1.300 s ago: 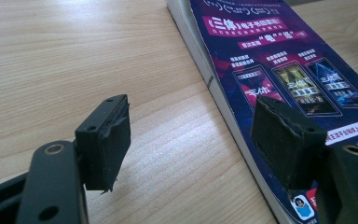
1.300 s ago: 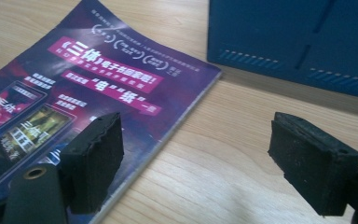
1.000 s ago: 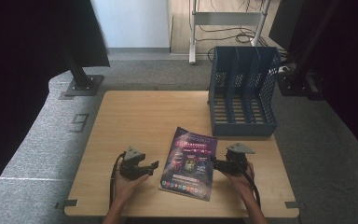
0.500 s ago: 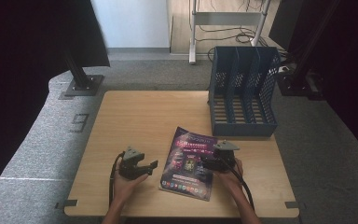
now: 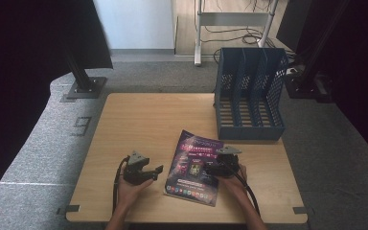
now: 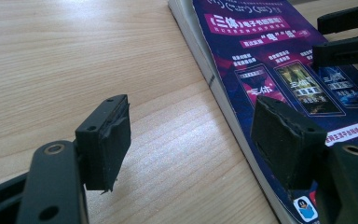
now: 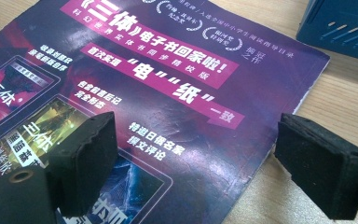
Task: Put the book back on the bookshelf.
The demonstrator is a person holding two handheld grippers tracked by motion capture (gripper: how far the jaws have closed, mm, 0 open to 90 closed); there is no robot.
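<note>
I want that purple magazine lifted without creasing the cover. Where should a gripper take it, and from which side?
The magazine lies flat, so jaws can only pinch an edge. Probably best is its long right edge, from the right gripper's side: that gripper's open jaws already straddle this edge, one above the cover, one above the table.

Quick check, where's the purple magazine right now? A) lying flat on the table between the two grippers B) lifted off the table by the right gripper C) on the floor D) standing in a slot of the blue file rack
A: the purple magazine lies flat on the wooden table, in front of the blue file rack, with the left gripper beside its left edge and the right gripper open over its right side, gripping nothing.
</note>
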